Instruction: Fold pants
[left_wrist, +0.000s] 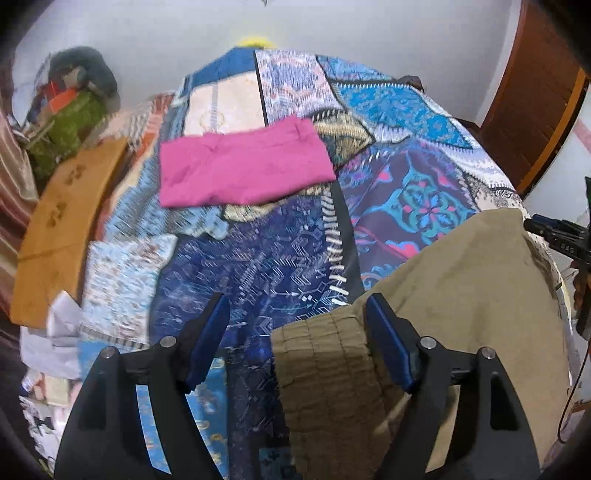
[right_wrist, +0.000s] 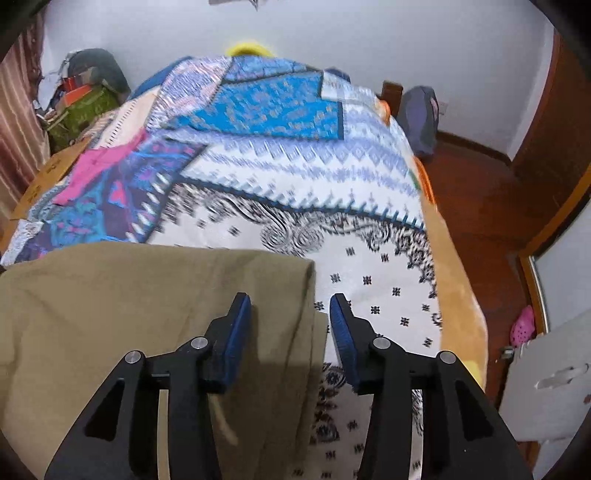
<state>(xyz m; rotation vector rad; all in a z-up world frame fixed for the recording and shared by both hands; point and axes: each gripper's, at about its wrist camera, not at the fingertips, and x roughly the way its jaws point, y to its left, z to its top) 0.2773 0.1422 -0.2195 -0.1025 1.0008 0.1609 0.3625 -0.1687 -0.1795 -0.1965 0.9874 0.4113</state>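
Khaki pants (left_wrist: 461, 295) lie on the patterned bedspread (left_wrist: 280, 269) at the near edge of the bed. Their ribbed elastic waistband (left_wrist: 325, 362) lies between the fingers of my left gripper (left_wrist: 297, 306), which is open and hovers over it. In the right wrist view the pants (right_wrist: 147, 314) fill the lower left. My right gripper (right_wrist: 290, 299) is open and straddles their right edge, with the left finger over the cloth and the right finger over the bedspread (right_wrist: 376, 280). I cannot tell whether either gripper touches the cloth.
A folded pink garment (left_wrist: 240, 166) lies further back on the bed. A cardboard box (left_wrist: 59, 229) and cluttered bags (left_wrist: 70, 110) stand to the left. The other gripper's body (left_wrist: 569, 243) shows at the right edge. A wooden door (right_wrist: 554, 147) and red floor (right_wrist: 480, 192) lie right of the bed.
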